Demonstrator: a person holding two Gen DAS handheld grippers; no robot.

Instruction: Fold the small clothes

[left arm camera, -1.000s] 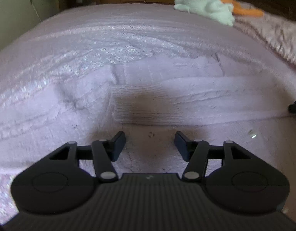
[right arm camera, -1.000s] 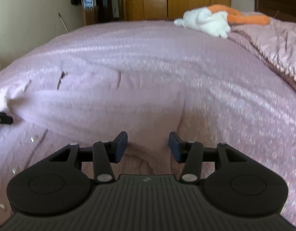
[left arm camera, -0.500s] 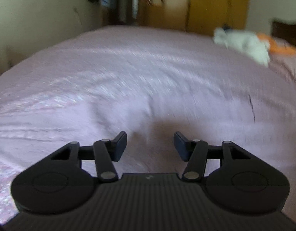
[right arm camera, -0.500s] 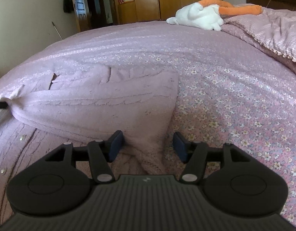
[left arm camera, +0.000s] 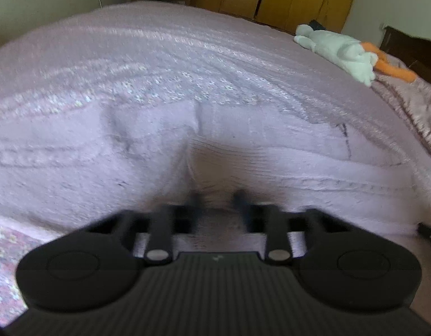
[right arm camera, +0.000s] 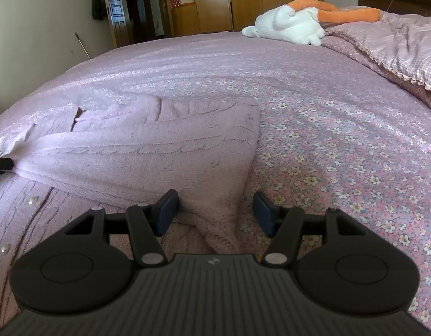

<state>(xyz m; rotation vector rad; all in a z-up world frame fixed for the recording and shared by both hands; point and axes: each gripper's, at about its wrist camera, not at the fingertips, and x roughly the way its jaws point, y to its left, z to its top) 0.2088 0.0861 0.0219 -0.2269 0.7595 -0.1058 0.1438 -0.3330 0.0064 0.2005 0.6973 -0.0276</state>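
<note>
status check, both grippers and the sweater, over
Left gripper blurred, closing around sweater fold. Right gripper open, straddling sweater corner. Plush toy far off, nothing obstructing.

Open flowered bedspread (right arm camera: 341, 145) right of the sweater (right arm camera: 148, 151); only the plush toy (right arm camera: 288, 25) and rumpled quilt (right arm camera: 397, 42) far back.

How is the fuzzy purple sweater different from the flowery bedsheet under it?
The knitted sweater is plain lilac with cable ridges, while the bedsheet is pink and printed with small white flowers. The sweater is bunched and folded over itself, whereas the bedsheet lies spread flat. The sweater covers only a patch near the right gripper; the bedsheet runs across the whole bed. Both are soft, pinkish-purple fabric.
</note>
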